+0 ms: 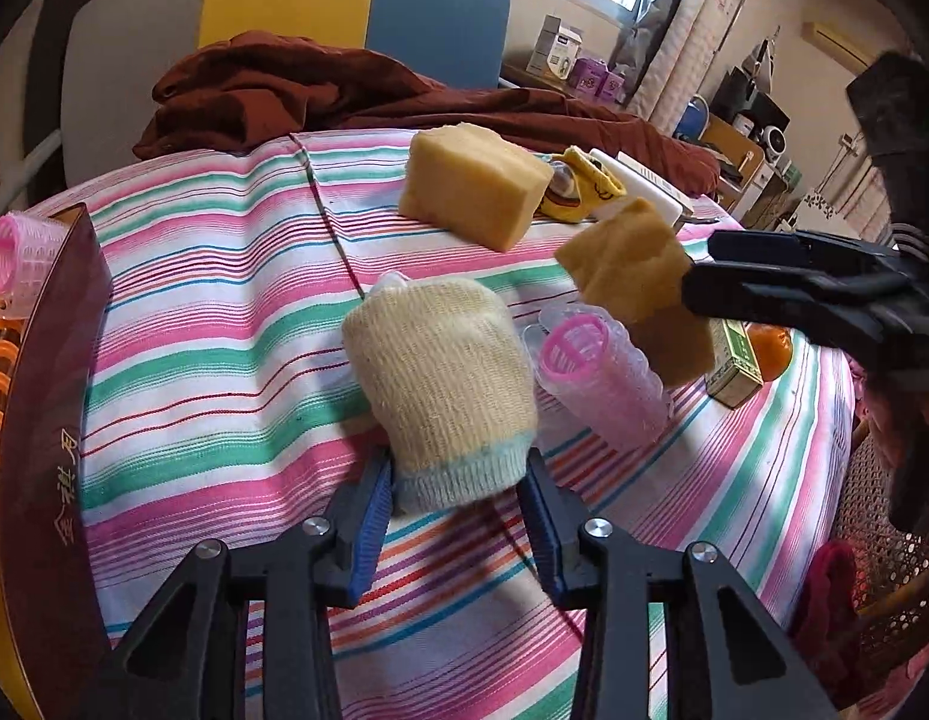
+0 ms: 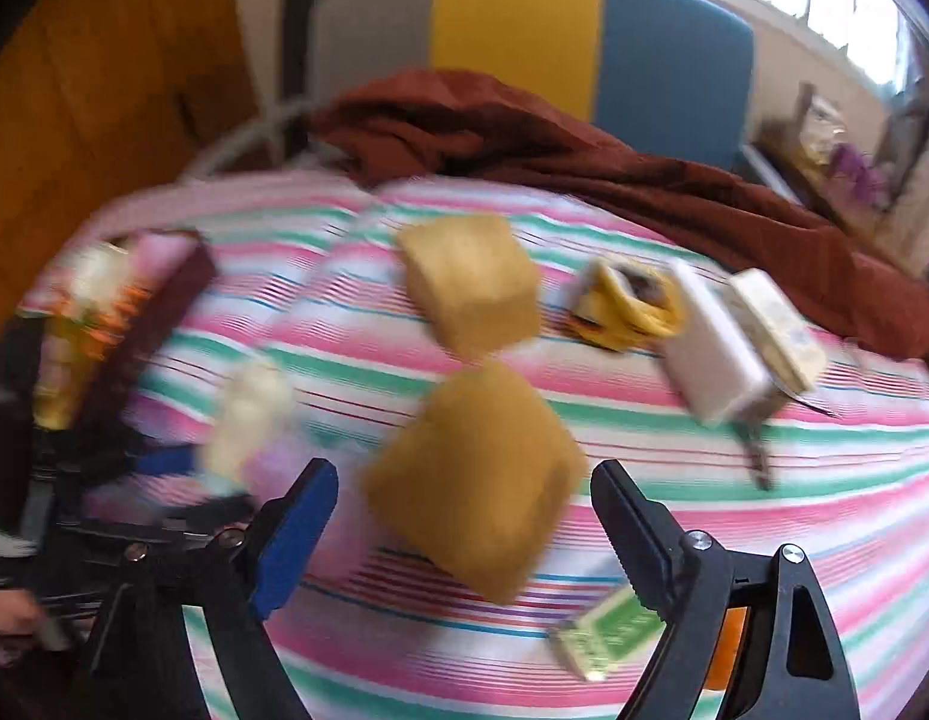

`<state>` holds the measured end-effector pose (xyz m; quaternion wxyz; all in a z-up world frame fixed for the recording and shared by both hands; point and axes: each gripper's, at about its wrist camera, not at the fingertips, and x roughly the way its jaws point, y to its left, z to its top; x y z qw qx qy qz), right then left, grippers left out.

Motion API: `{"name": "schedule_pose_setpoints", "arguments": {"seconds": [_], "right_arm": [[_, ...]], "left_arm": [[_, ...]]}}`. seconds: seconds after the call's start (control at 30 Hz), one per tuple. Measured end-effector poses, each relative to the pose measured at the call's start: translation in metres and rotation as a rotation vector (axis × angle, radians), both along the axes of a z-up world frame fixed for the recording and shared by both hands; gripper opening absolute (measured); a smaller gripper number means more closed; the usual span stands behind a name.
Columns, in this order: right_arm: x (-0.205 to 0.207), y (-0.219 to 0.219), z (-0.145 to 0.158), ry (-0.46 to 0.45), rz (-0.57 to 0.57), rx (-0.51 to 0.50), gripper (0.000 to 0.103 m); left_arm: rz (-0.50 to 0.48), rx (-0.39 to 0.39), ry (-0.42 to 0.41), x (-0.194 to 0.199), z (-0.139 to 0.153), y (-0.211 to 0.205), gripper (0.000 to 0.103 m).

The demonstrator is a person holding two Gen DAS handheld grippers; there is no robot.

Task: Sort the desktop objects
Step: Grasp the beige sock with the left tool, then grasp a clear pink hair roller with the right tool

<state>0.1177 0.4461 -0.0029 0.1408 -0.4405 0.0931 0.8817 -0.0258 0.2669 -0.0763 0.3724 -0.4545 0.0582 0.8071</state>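
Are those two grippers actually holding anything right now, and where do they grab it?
The left gripper pinches the knitted glove by its cuff. The right gripper straddles a sponge block without touching; its jaws stand open.

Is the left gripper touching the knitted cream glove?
Touching. The left wrist view shows the left gripper with both blue pads pressed against the glove's cuff.

On the surface [image 1: 224, 276], the far sponge [image 1: 473, 183] is my landmark; glove [image 1: 446, 384] before it; curler [image 1: 596, 372] right of the glove; blanket [image 1: 344, 96] behind.
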Motion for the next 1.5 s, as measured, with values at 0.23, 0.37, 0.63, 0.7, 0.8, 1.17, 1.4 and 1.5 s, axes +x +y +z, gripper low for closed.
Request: {"name": "schedule_pose_setpoints", "arguments": {"seconds": [0.23, 0.37, 0.63, 0.7, 0.8, 1.17, 1.4, 1.5], "right_arm": [[-0.026, -0.061, -0.023, -0.076, 0.224, 0.182, 0.083], [-0.03, -0.053, -0.022, -0.072, 0.192, 0.167, 0.072], [0.013, 0.029, 0.002, -0.072, -0.154, 0.042, 0.074], [0.024, 0.047, 0.008, -0.063, -0.268, 0.058, 0.074], [0.033, 0.052, 0.023, 0.034, -0.267, 0.04, 0.074], [0.028, 0.038, 0.036, 0.145, -0.074, -0.104, 0.074], [0.006, -0.018, -0.017, -0.206, 0.241, 0.044, 0.087], [0.002, -0.014, -0.037, -0.285, 0.233, 0.033, 0.087]], "left_arm": [[0.0, 0.026, 0.018, 0.003, -0.003, -0.004, 0.04], [0.022, 0.013, 0.024, 0.001, -0.003, -0.004, 0.034], [0.047, 0.046, -0.003, -0.002, -0.005, -0.011, 0.03], [0.046, 0.038, 0.02, 0.001, -0.005, -0.009, 0.03], [0.038, 0.036, 0.047, 0.004, -0.006, -0.009, 0.03], [0.106, 0.124, 0.012, 0.005, 0.01, -0.021, 0.033], [0.023, 0.149, 0.065, 0.0, 0.046, 0.003, 0.069], [-0.006, 0.037, 0.024, -0.013, 0.029, 0.026, 0.07]]}}
